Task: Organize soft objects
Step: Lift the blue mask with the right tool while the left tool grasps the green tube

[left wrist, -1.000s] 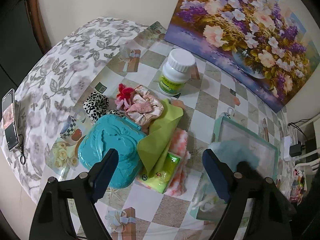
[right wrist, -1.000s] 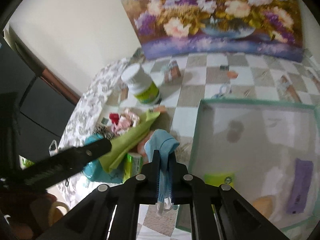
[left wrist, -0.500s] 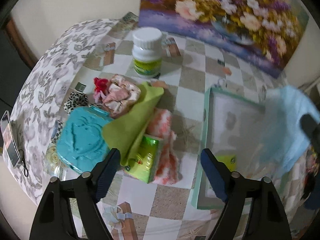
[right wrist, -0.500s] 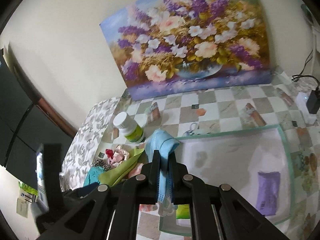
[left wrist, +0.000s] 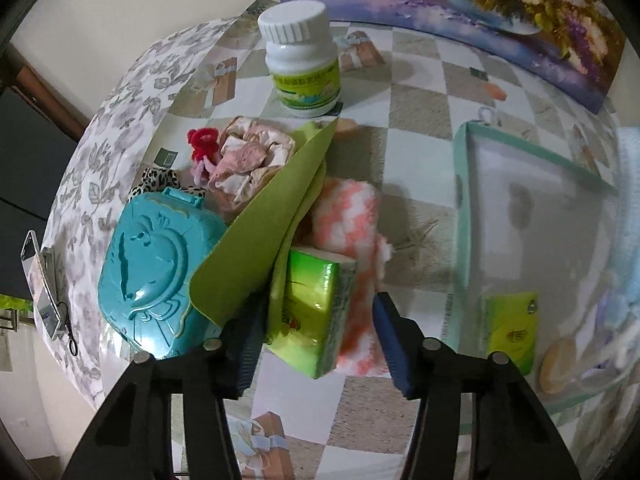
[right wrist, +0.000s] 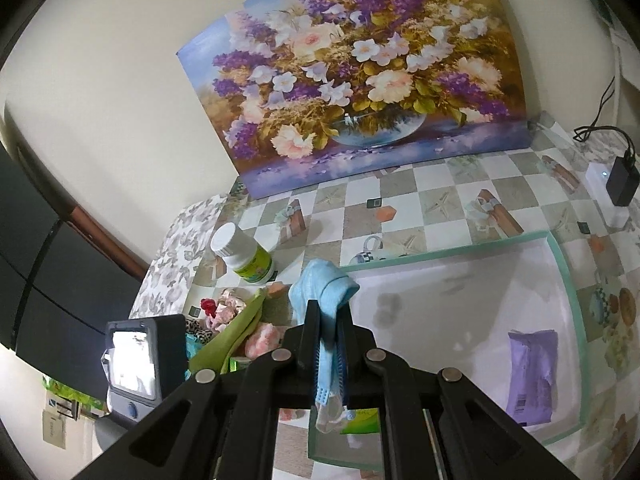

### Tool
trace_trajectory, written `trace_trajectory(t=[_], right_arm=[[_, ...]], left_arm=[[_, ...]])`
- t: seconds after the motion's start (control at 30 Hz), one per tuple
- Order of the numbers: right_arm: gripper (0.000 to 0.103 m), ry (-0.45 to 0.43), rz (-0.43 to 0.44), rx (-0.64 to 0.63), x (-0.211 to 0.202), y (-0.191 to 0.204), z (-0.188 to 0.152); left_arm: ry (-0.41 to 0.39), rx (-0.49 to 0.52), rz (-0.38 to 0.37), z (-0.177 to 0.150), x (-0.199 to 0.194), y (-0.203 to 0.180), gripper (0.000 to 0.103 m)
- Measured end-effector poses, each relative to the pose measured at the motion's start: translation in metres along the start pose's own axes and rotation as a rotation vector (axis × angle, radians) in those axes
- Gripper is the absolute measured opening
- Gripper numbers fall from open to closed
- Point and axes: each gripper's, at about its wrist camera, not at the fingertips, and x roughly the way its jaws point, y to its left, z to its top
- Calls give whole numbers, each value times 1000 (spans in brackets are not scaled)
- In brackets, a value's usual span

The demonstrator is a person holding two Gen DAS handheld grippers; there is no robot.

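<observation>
The right gripper pinches a blue cloth; the left gripper gapes around a green tissue pack (contact unclear).

A flower painting leans against the wall at the back of the checkered worktop, a white pill bottle stands before it, and a black charger sits far right.

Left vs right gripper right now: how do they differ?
The left gripper has its jaws spread wide and holds nothing; the right gripper is clamped on a light blue cloth. The left one points down at the green tissue pack in the pile; the right one is over the clear bin. Both have black arms and blue pads.
</observation>
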Motion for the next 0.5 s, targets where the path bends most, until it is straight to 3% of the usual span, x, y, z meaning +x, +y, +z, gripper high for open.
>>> trace_trajectory(t=[0.17, 0.5], right_arm=[[8, 5, 3, 5, 1, -1, 0], [8, 11, 4, 14, 2, -4, 0]], left_arm=[[10, 2, 37, -1, 8, 0, 44], [-11, -12, 23, 1, 0, 7, 31]])
